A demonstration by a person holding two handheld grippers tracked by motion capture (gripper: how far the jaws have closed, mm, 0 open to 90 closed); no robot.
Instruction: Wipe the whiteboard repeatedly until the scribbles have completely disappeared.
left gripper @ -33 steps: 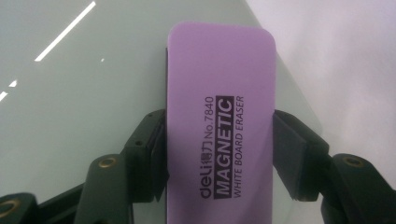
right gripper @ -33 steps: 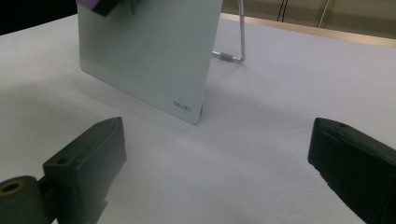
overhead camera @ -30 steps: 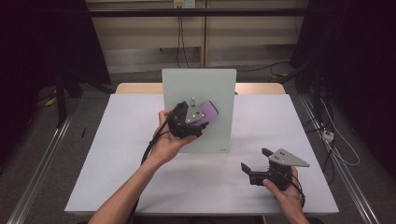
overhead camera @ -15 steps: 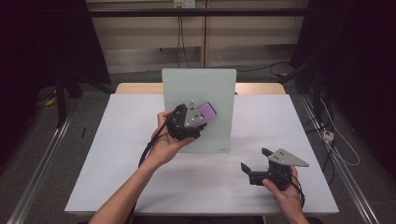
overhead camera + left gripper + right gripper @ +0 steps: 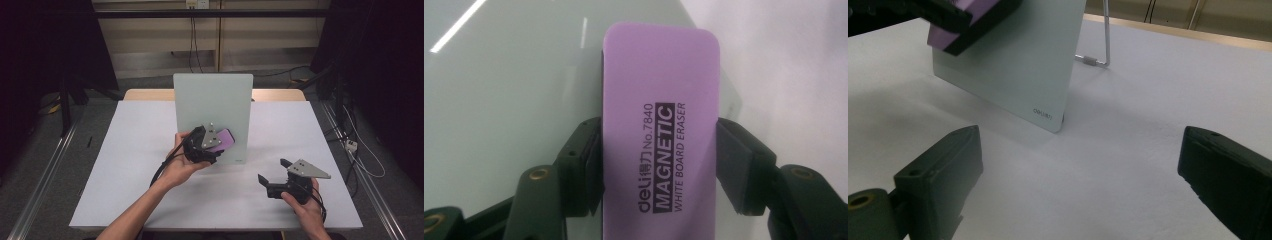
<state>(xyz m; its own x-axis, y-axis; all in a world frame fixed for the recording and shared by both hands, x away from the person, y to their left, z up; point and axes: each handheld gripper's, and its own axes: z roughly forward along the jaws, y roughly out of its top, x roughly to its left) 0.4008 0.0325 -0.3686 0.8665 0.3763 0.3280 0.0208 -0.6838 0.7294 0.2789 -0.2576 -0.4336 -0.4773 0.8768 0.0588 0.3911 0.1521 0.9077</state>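
Left gripper: jaws clamped on purple magnetic whiteboard eraser | keep it flat against upright glass whiteboard, mid-desk, wiping evenly | right gripper: jaws apart, idle near front-right corner.

Light is being reflected by the glossy pale-green glass board. A matt sheen is being shown by the smooth purple plastic eraser and the white table.

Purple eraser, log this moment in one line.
left tool: shut on purple rectangular whiteboard eraser | at pale glass board | right tool: open, idle
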